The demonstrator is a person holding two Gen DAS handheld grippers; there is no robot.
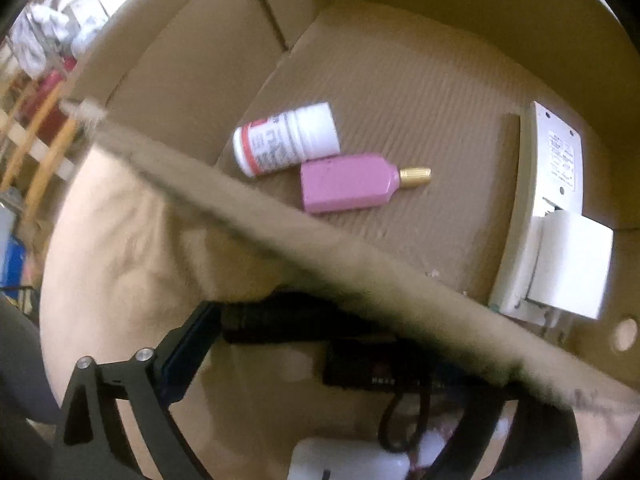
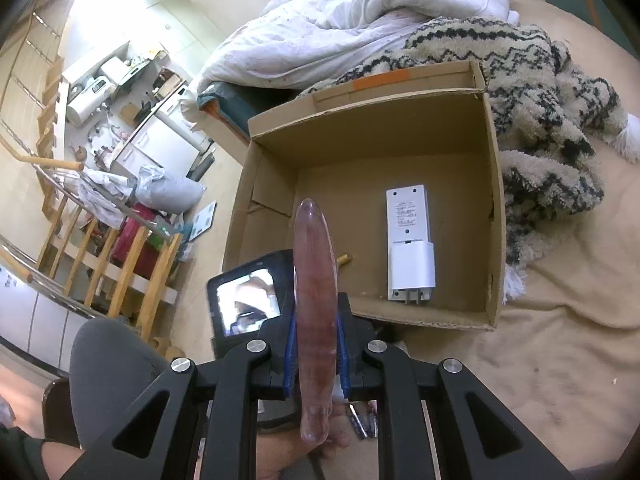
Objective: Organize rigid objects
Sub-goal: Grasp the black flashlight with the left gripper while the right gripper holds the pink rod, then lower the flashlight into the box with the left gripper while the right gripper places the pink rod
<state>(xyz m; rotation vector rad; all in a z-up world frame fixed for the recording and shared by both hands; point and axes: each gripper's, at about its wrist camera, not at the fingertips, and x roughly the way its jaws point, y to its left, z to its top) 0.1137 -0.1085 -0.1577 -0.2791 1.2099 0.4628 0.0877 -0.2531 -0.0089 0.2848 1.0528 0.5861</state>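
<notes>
An open cardboard box (image 2: 494,208) stands on the bed. Inside it lie a white power strip with a white plug adapter (image 2: 410,248), a white pill bottle with a red label (image 1: 286,140) and a pink bottle with a gold cap (image 1: 352,182). My right gripper (image 2: 316,344) is shut on a translucent pinkish oval piece (image 2: 314,300), held edge-on above the box's near wall. My left gripper's body (image 2: 250,296) with its screen is at the box's near left corner. In the left wrist view only one left finger (image 1: 180,360) shows, outside the box wall (image 1: 320,248).
A patterned shaggy blanket (image 2: 552,112) and a white duvet (image 2: 360,12) lie behind and right of the box. The beige bedsheet (image 2: 560,340) spreads to the right. A wooden railing (image 2: 120,256) and cluttered floor lie to the left. Small batteries (image 2: 362,420) lie under my right gripper.
</notes>
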